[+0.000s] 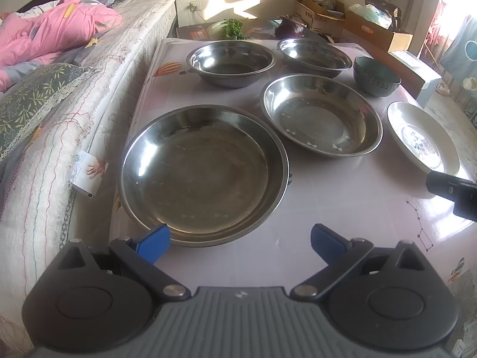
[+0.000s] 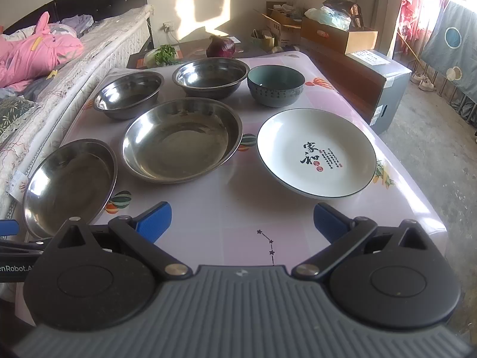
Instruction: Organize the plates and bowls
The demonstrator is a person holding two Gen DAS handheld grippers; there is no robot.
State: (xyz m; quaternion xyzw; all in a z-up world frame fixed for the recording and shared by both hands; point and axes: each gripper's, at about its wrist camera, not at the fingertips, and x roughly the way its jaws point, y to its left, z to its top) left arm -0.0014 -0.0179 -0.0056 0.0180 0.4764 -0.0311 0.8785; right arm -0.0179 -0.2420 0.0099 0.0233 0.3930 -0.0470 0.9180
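Left wrist view: left gripper [image 1: 240, 240] hovers low over near edge of table [image 1: 342, 203], jaws spread wide, nothing between them. Its left blue pad sits just at the near rim of the large steel plate [image 1: 202, 174], contact unclear. Behind and to the right lies the medium steel plate [image 1: 320, 115]. Back row: two steel bowls, left steel bowl [image 1: 231, 62] and right steel bowl [image 1: 314, 56], side by side, w/ a teal bowl [image 1: 376, 75] to their right. White plate [image 1: 421, 135] w/ printed characters sits near the table's right edge. Tip of the right gripper [image 1: 453, 192] pokes in at right, just in front of that plate. Bed [image 1: 59, 125] runs along the table's left side, pink clothing [image 1: 47, 32] on it.

Right wrist view: right gripper [image 2: 242, 220], jaws spread, empty, over the near table edge. White plate [image 2: 316, 152] lies straight ahead, slightly right. Medium steel plate [image 2: 182, 138] to its left, large steel plate [image 2: 70, 186] further left and nearer. Both steel bowls [image 2: 128, 94] [image 2: 210, 77] and teal bowl [image 2: 275, 85] line the back. Red cabbage [image 2: 221, 47] and greens [image 2: 164, 53] lie beyond the table; cardboard boxes [image 2: 337, 34] at rear right.
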